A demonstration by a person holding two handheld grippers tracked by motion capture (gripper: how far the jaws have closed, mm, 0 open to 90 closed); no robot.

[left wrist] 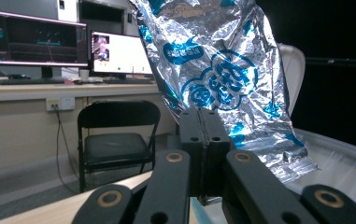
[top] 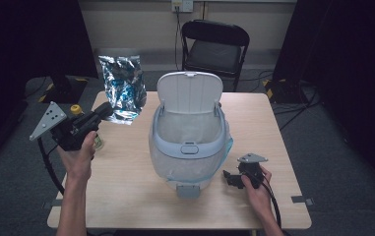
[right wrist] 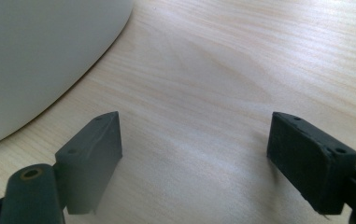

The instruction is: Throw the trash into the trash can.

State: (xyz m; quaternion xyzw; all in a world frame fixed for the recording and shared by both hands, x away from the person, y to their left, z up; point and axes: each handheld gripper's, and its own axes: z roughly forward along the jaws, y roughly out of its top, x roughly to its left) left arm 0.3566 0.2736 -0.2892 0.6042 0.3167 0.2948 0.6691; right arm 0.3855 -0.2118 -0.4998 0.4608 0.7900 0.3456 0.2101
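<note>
A crumpled silver foil bag with blue print (top: 122, 87) hangs in the air over the table's back left corner, pinched at its lower edge by my left gripper (top: 107, 111). In the left gripper view the two black jaws are pressed together on the foil bag (left wrist: 217, 70), my left gripper (left wrist: 206, 122) pointing up towards it. A white and grey bin (top: 190, 133) with its lid raised stands mid-table, lined with a thin bag. My right gripper (top: 230, 178) rests on the table to the bin's right, and my right gripper (right wrist: 194, 154) shows jaws wide apart over bare wood.
A small bottle with a yellow cap (top: 77, 110) stands behind my left hand near the table's left edge. A black folding chair (top: 214, 45) stands beyond the table. The bin's white wall (right wrist: 40, 56) lies close to the right gripper's left jaw.
</note>
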